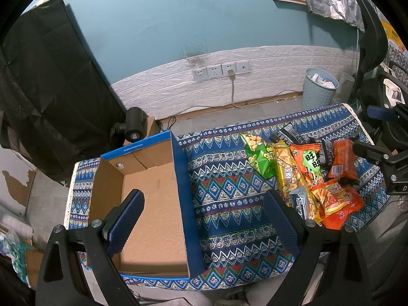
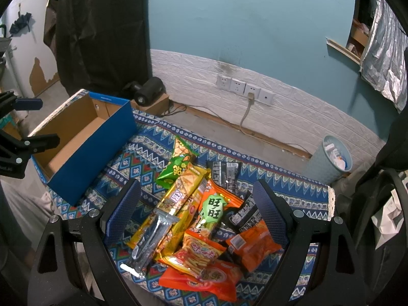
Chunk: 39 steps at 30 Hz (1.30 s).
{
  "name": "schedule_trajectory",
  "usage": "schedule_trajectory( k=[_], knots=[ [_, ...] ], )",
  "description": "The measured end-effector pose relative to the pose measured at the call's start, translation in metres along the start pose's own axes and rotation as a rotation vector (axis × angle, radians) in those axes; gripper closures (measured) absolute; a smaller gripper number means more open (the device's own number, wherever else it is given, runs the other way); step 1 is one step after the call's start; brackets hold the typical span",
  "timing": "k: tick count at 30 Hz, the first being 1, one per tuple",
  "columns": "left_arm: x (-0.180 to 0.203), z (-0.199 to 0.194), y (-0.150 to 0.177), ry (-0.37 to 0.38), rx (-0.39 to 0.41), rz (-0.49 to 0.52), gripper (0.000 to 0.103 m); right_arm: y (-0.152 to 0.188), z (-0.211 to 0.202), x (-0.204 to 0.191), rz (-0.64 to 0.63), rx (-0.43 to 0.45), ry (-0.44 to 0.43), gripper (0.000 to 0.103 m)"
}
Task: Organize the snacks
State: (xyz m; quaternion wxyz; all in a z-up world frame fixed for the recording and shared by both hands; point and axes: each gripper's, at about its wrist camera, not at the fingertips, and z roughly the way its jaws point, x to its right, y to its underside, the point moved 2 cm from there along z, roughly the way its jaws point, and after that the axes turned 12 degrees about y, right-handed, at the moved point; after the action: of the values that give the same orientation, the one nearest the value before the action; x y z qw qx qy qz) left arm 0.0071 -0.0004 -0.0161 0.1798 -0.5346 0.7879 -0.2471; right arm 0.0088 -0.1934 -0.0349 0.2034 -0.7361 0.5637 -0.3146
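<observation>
Snack packets (image 2: pixel 204 216): heaped beneath the spread-apart right gripper (image 2: pixel 197 210), light, crinkly, slippery foil, best pinched at sealed ends; left gripper (image 1: pixel 201 211) likewise apart.

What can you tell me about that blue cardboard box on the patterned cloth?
The box is an open-topped cardboard carton, blue on the outside with plain brown walls and floor inside. It stands upright at the left end of the patterned tablecloth, apart from the snack pile. Nothing lies in the part of its interior that shows. The left gripper hangs open above its near right wall, one finger over the inside, not touching it.
</observation>
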Motion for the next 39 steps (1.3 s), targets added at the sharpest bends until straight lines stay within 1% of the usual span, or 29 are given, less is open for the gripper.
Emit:
schedule_trajectory(
  k=[39],
  knots=[
    [0.0093,0.0021,0.0011,-0.001,-0.018,0.018,0.007,0.0040,0.0000,0.0043,0.004,-0.009,0.011,0.015]
  ],
)
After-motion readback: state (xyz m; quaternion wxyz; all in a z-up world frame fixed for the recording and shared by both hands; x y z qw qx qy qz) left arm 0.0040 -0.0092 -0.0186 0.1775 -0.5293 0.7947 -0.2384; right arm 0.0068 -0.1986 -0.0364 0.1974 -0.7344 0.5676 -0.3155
